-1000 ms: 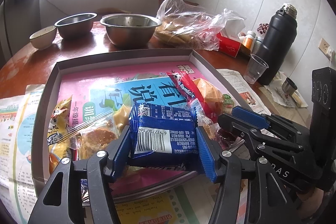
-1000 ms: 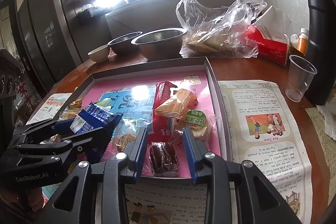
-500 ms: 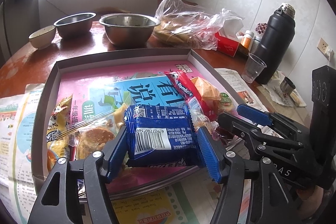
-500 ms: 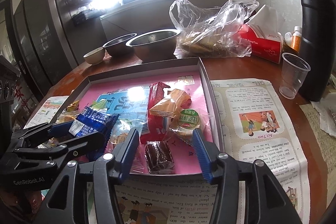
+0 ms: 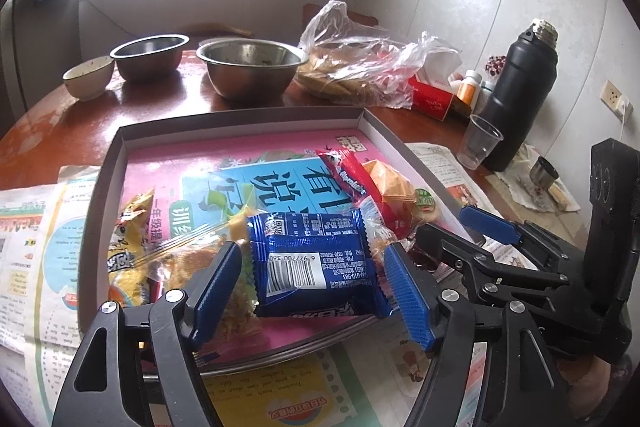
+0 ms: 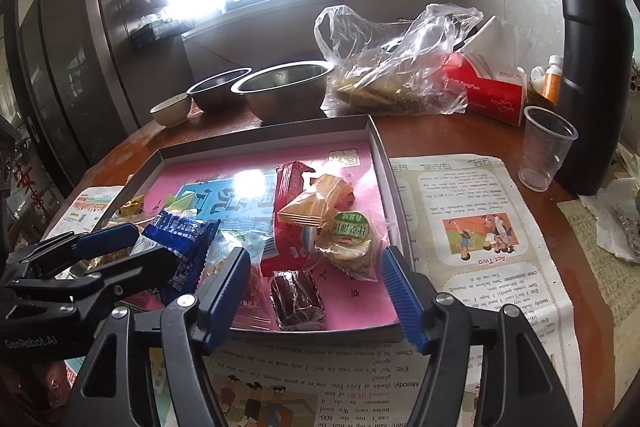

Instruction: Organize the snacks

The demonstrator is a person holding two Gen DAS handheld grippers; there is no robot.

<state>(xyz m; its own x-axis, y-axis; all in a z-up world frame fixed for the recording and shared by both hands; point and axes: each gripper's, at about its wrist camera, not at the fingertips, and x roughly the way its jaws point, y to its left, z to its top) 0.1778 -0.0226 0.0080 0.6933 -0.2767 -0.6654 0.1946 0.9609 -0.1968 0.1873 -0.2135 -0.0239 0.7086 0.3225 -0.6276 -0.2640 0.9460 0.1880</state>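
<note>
A grey tray [image 5: 120,155] with a pink liner holds several snack packets. My left gripper [image 5: 312,291] is open around a blue packet [image 5: 316,263]; its pads stand clear of the packet's sides. The blue packet lies on other snacks at the tray's near edge and also shows in the right wrist view [image 6: 180,239]. My right gripper [image 6: 316,295] is open wide and empty above a dark brown wrapped cake [image 6: 296,299]. A red packet [image 6: 288,211], an orange wafer pack [image 6: 316,203] and a green-labelled round cake [image 6: 348,239] lie just beyond it.
Two steel bowls [image 5: 252,67] and a small ceramic bowl [image 5: 88,79] stand behind the tray. A plastic bag of bread [image 6: 392,75], a red tissue box [image 6: 488,91], a plastic cup [image 6: 544,147] and a black flask [image 6: 592,67] stand at the right. Newspaper [image 6: 472,227] covers the table.
My left gripper has opened and let go of the blue packet, which now rests in the tray. My right gripper has opened wider and drawn back from the brown cake.
</note>
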